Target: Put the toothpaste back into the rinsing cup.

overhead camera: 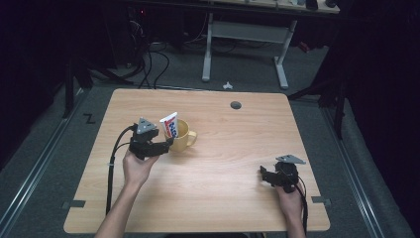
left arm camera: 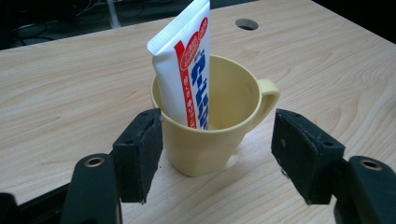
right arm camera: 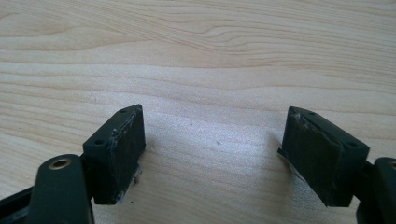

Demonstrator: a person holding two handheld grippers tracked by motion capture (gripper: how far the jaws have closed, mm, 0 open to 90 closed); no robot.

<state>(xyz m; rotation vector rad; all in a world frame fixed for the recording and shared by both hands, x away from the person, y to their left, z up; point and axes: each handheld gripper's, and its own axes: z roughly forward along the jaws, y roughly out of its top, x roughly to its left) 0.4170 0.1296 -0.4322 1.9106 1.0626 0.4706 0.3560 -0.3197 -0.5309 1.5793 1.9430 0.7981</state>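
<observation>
A yellow mug [overhead camera: 182, 136] [left arm camera: 219, 126] stands upright on the wooden table [overhead camera: 233, 163], handle to the right. A white toothpaste tube [overhead camera: 170, 125] [left arm camera: 187, 70] with red and blue print leans inside it, cap end down. My left gripper [overhead camera: 166, 145] [left arm camera: 217, 158] is open just short of the mug, one jaw at each side of its base, neither pressing it. My right gripper [overhead camera: 263, 174] [right arm camera: 212, 156] is open near the table's right front, over bare wood with nothing between its jaws.
A round cable hole [overhead camera: 236, 105] [left arm camera: 246, 24] sits near the table's far edge. Beyond the table stand a white desk frame [overhead camera: 245, 44] and loose cables [overhead camera: 148, 64] on the dark floor. Bare wood [right arm camera: 196, 56] lies ahead of the right gripper.
</observation>
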